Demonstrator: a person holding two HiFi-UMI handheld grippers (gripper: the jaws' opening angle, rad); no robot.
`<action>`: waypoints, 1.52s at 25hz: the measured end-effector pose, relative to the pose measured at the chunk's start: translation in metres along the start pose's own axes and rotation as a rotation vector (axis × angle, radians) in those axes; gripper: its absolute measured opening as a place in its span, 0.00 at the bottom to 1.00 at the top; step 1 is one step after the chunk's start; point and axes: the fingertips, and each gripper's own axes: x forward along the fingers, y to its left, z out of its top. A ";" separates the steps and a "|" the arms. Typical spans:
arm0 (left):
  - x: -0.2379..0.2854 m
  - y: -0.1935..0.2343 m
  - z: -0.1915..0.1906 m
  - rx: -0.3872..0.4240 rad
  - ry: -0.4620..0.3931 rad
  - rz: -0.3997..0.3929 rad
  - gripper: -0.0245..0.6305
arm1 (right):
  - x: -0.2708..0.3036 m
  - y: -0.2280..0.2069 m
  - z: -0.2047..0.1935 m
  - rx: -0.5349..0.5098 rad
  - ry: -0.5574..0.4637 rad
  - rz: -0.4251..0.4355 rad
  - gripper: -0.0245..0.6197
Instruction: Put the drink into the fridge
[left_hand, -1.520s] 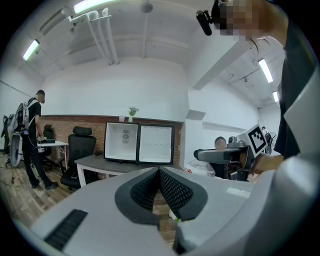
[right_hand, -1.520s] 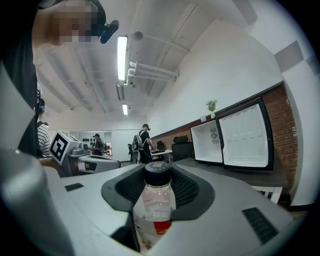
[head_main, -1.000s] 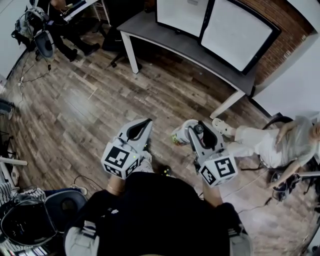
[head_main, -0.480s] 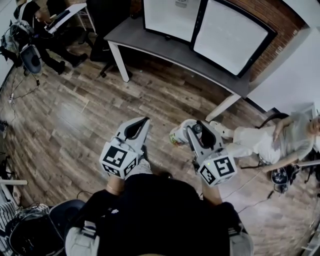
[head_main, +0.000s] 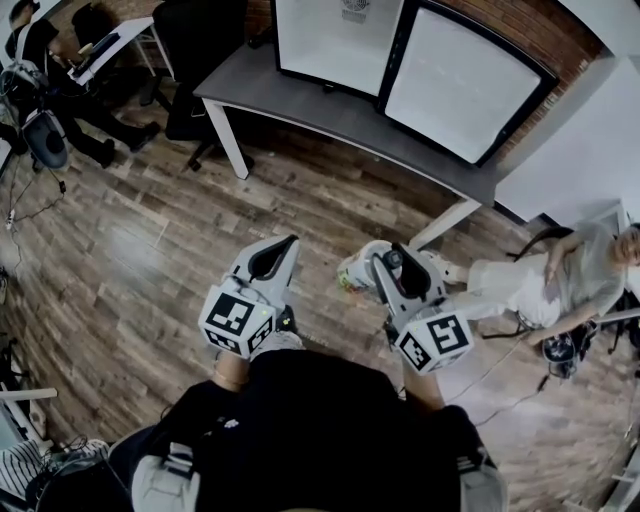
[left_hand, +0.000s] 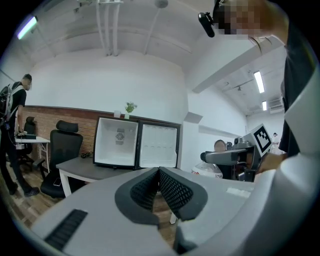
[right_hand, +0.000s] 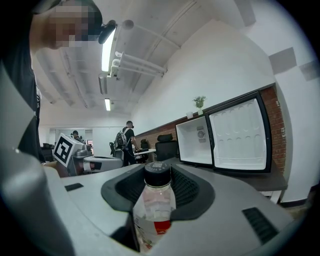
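Note:
The drink is a clear bottle (right_hand: 152, 210) with a black cap and a red-and-white label, and my right gripper (right_hand: 158, 175) is shut on it, pads on both sides. In the head view the bottle (head_main: 352, 270) juts out left of my right gripper (head_main: 378, 262), held level above the wood floor. My left gripper (head_main: 288, 247) is beside it, its jaws shut with nothing between them (left_hand: 159, 173). Ahead, the small black fridge (head_main: 335, 35) stands on a grey table (head_main: 300, 95), its white inside showing and its door (head_main: 462, 85) swung wide open to the right.
A person sits in a chair (head_main: 555, 285) at the right, feet stretched toward my right side. A black office chair (head_main: 190, 40) and another person at a desk (head_main: 40, 45) are at the upper left. White table legs (head_main: 225, 140) and a cable (head_main: 500, 365) are on the floor.
The table and the fridge have slid left and closer in the head view as I move toward them. Both grippers keep their pose in front of my body, the bottle still held.

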 end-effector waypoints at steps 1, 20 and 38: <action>0.003 0.006 0.001 0.000 -0.001 -0.006 0.03 | 0.005 -0.001 0.000 -0.001 0.002 -0.007 0.27; 0.042 0.107 0.014 0.010 0.006 -0.126 0.03 | 0.095 -0.005 0.012 0.012 0.003 -0.136 0.27; 0.050 0.128 0.002 -0.041 -0.005 -0.226 0.03 | 0.120 0.006 0.015 0.028 0.040 -0.203 0.27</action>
